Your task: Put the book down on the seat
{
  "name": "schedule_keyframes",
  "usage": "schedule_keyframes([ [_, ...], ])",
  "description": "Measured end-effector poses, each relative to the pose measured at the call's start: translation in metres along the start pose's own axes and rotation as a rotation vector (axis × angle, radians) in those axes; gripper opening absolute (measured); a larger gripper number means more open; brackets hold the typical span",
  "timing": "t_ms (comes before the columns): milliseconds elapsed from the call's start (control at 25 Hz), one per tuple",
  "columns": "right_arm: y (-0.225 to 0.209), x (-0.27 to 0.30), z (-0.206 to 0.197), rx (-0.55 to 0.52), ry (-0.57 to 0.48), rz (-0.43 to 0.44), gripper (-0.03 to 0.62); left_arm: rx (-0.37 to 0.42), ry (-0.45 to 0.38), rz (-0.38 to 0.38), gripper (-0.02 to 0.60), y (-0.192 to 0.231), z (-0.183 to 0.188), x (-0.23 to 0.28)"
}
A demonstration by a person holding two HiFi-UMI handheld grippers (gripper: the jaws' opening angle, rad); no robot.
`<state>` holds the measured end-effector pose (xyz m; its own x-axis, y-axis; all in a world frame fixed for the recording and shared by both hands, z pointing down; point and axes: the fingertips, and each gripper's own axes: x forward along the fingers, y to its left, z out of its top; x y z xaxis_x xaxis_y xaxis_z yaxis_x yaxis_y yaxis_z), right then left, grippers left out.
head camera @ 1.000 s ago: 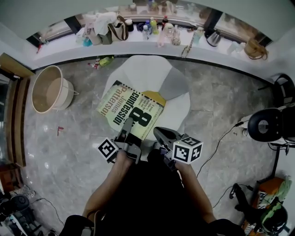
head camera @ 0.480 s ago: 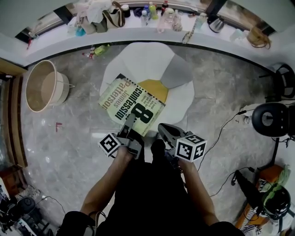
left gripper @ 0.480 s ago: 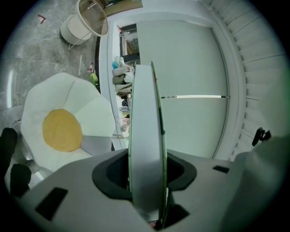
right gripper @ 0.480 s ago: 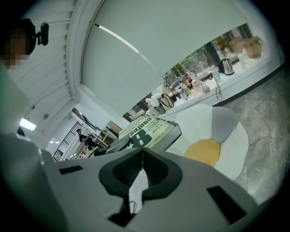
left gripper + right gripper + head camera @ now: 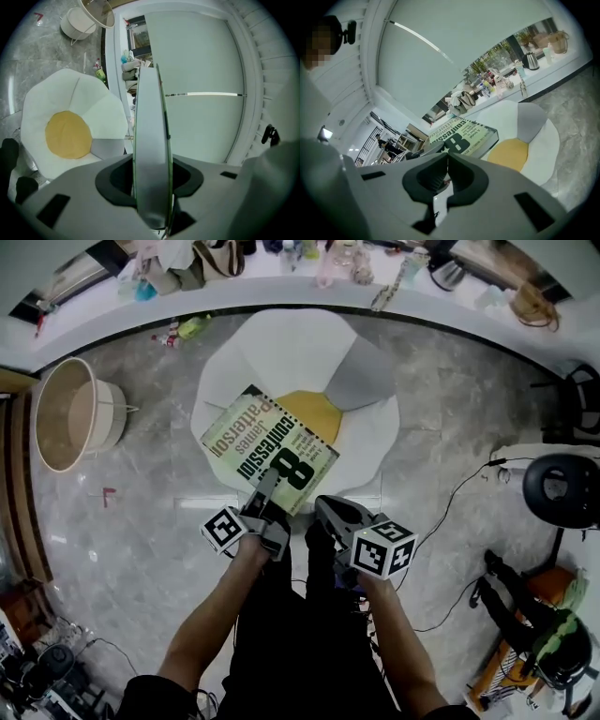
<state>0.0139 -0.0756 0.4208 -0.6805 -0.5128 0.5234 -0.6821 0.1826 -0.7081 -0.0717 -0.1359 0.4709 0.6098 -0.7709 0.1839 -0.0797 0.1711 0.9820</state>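
A paperback book (image 5: 270, 449) with a green and white cover and a large black "8" hangs level over the front left of the seat (image 5: 291, 348), a white egg-shaped cushion with a yellow middle (image 5: 309, 415) and one grey panel. My left gripper (image 5: 267, 488) is shut on the book's near edge. In the left gripper view the book (image 5: 151, 122) stands edge-on between the jaws of the left gripper (image 5: 151, 180), with the seat (image 5: 93, 108) to the left. My right gripper (image 5: 324, 509) is beside the book's near corner, shut and empty. The right gripper view shows the right gripper (image 5: 446, 159), the book (image 5: 461, 136) and the seat (image 5: 534, 126).
A beige bucket (image 5: 67, 413) stands on the marble floor to the left. A window ledge (image 5: 281, 282) with bottles and bags curves behind the seat. A black round stand (image 5: 562, 488) and a cable (image 5: 450, 512) are on the right.
The seat has grown larger and lies further under the book, and the ledge has slid towards the top of the view. The left gripper keeps its grip on the book.
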Motion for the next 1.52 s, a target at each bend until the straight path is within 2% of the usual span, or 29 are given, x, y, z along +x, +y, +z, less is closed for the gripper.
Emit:
schedule_keyframes([
  [160,-0.029,0.011,-0.009,0.04,-0.001,-0.009,0.015,0.046,0.031,0.017,0.172,0.042,0.0,0.018],
  [520,-0.1,0.041,-0.046,0.052,0.05,-0.048,0.015,0.016,0.054,0.017,0.172,0.133,-0.015,0.044],
  [680,-0.123,0.066,-0.053,0.038,0.057,-0.053,0.015,-0.006,0.056,0.059,0.172,0.179,-0.007,0.05],
  [800,-0.138,0.084,-0.057,0.036,0.063,-0.041,0.015,-0.028,0.038,0.057,0.172,0.201,0.003,0.06],
  [1040,-0.189,0.115,-0.063,0.057,0.069,-0.023,0.015,0.0,0.034,0.081,0.172,0.264,0.01,0.093],
  [1320,-0.224,0.142,-0.088,0.02,0.121,-0.008,0.015,-0.009,0.036,0.064,0.172,0.315,0.009,0.108],
  [1520,-0.221,0.164,-0.112,0.013,0.183,0.025,0.015,-0.018,0.051,0.075,0.172,0.355,0.01,0.117],
])
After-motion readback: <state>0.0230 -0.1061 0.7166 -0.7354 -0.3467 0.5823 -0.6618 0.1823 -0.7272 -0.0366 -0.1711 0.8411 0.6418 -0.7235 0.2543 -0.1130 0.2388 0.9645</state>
